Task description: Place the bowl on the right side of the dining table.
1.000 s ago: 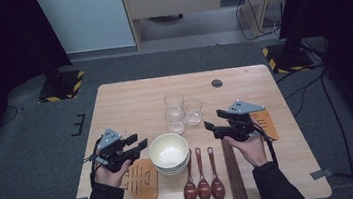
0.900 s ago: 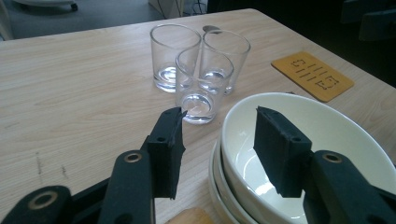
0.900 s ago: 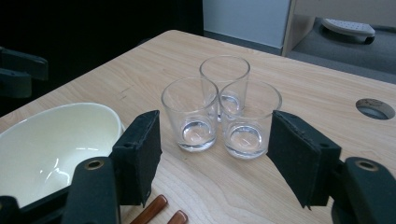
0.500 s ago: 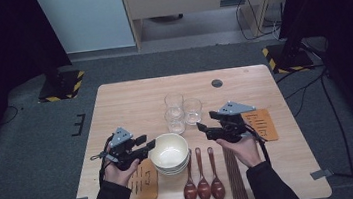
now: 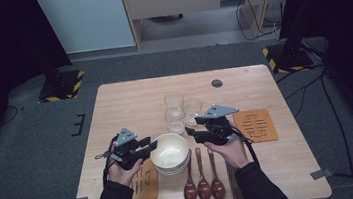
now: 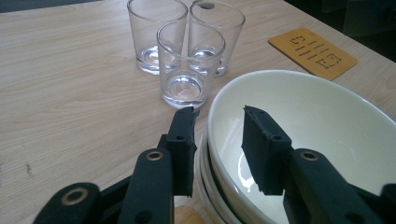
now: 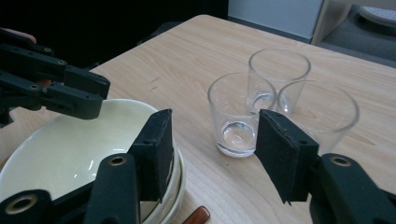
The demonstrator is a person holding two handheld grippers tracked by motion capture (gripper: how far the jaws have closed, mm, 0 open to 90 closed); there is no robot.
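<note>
Overhead light is falling evenly on the table (image 5: 130, 105) — surroundings are staying dark. Highlights are glinting inside the bowl (image 6: 327, 121) — the nearest jaws are showing slightly soft.

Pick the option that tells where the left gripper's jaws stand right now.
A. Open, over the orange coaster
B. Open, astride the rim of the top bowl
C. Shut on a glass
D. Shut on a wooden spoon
B: in the left gripper view the left gripper is open, one jaw outside and one inside the rim of the top bowl of the stack.

cream bowl stack (image 5: 169, 153), upright, near table's front edge
</note>
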